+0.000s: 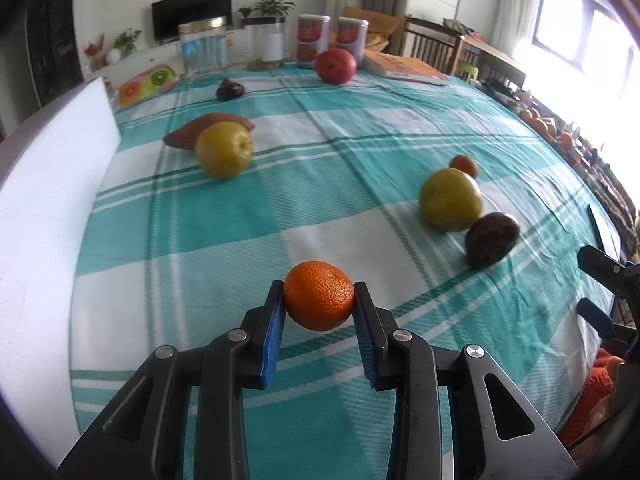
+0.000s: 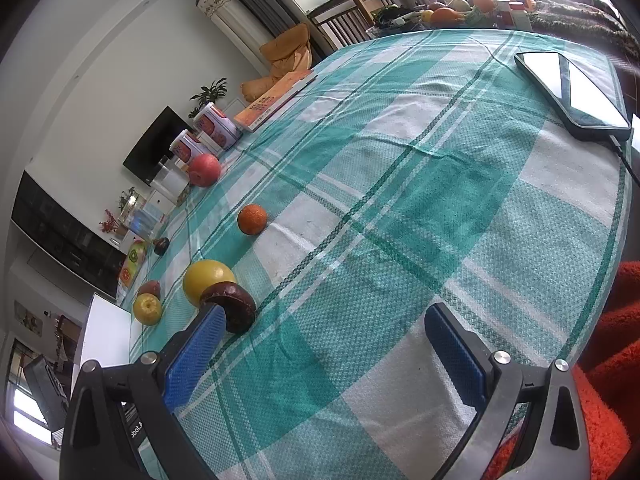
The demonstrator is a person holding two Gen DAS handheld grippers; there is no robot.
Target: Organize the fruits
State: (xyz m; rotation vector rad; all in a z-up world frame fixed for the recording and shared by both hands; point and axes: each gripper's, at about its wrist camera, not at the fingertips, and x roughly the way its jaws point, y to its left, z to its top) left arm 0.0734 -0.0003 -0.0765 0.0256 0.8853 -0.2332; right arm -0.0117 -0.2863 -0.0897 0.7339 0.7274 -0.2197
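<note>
My left gripper (image 1: 319,300) is shut on an orange (image 1: 319,295), held just above the checked tablecloth (image 1: 340,128). Ahead on the right lie a yellow pear (image 1: 450,199), a dark brown fruit (image 1: 491,239) and a small orange (image 1: 464,165) behind them. At the left are another yellow pear (image 1: 224,149) and a sweet potato (image 1: 200,130); a red apple (image 1: 336,65) sits far back. My right gripper (image 2: 324,320) is open and empty above the cloth; the dark fruit (image 2: 232,306), pear (image 2: 206,282) and small orange (image 2: 252,219) lie to its left.
A white foam board (image 1: 48,184) stands along the left edge. Two cans (image 1: 332,40), jars (image 1: 204,46), a book (image 1: 404,66) and a small dark fruit (image 1: 230,89) sit at the back. A phone with a cable (image 2: 572,88) lies at the right side.
</note>
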